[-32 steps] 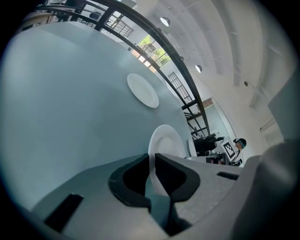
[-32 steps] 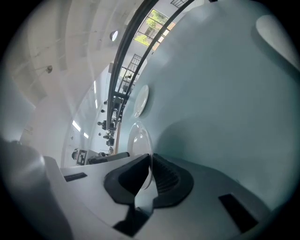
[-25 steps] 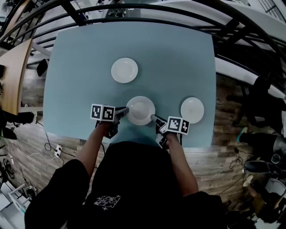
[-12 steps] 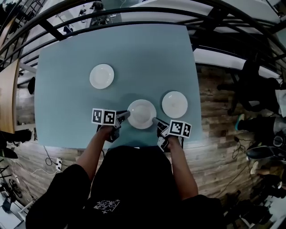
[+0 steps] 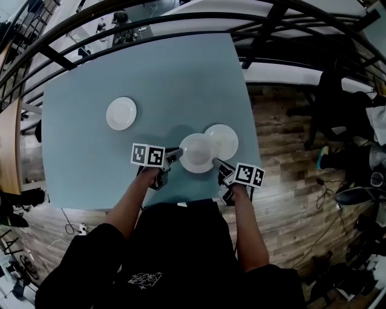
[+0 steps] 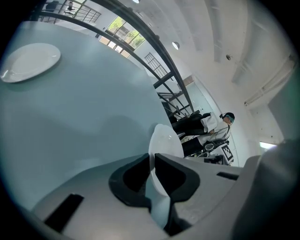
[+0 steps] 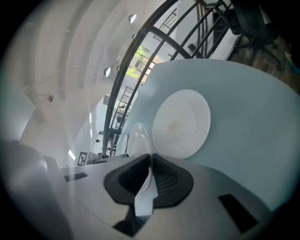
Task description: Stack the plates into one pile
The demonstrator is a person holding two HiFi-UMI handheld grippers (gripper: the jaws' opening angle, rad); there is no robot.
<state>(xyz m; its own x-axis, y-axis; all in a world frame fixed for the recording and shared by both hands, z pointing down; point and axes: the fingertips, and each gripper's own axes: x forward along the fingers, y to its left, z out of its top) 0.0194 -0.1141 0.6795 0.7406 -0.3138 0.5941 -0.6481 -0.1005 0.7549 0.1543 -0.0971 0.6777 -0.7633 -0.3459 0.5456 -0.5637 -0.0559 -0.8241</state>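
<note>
Both grippers hold one white plate (image 5: 196,152) by its rim, just above the light blue table (image 5: 151,72). My left gripper (image 5: 171,156) is shut on its left edge and my right gripper (image 5: 216,163) on its right edge. In the head view the held plate overlaps the left rim of a second white plate (image 5: 225,139) lying on the table. A third plate (image 5: 121,113) lies far to the left. In the left gripper view the held plate's rim (image 6: 165,140) is pinched between the pads, with the far plate (image 6: 30,61) beyond. The right gripper view shows the held rim (image 7: 138,137) beside the lying plate (image 7: 182,124).
The table's right edge (image 5: 248,127) runs close to the lying plate, with wooden floor (image 5: 283,151) beyond. A black railing (image 5: 181,18) arcs behind the table. Chairs and gear stand at the far right (image 5: 356,151). A person (image 6: 211,124) stands in the distance.
Both grippers have carried the held plate to the right. It was apart from the right plate a second ago and now overlaps that plate's left rim.
</note>
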